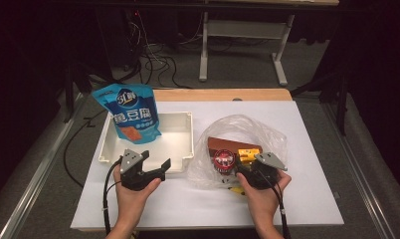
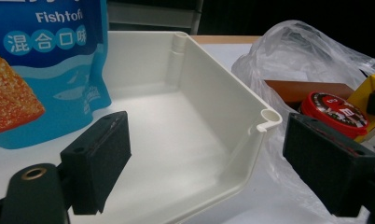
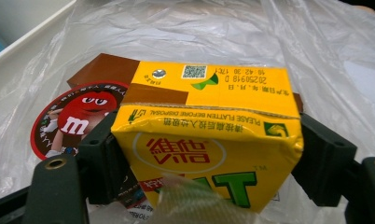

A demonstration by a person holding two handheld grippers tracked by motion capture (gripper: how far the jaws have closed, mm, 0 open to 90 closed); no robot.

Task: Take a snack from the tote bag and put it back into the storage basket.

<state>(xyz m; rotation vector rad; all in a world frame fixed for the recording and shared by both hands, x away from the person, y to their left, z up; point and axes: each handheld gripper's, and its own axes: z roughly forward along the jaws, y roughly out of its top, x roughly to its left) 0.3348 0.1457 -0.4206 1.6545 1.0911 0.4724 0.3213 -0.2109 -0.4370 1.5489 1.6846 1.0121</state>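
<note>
Inside the clear plastic bag (image 1: pixel 248 130), the right gripper (image 3: pixel 206 161) clamped the yellow drink carton (image 3: pixel 209 140) between its pads — the left gripper (image 2: pixel 213 161) stood open and empty by the white tray (image 2: pixel 223 100).

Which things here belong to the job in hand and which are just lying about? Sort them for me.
In the job: yellow drink carton between the right gripper pads; clear plastic bag holding it; white tray; left gripper, open at the tray's corner.

Lying about: blue Fishtofu pouch in the tray; red M&M's tin; brown box.
</note>
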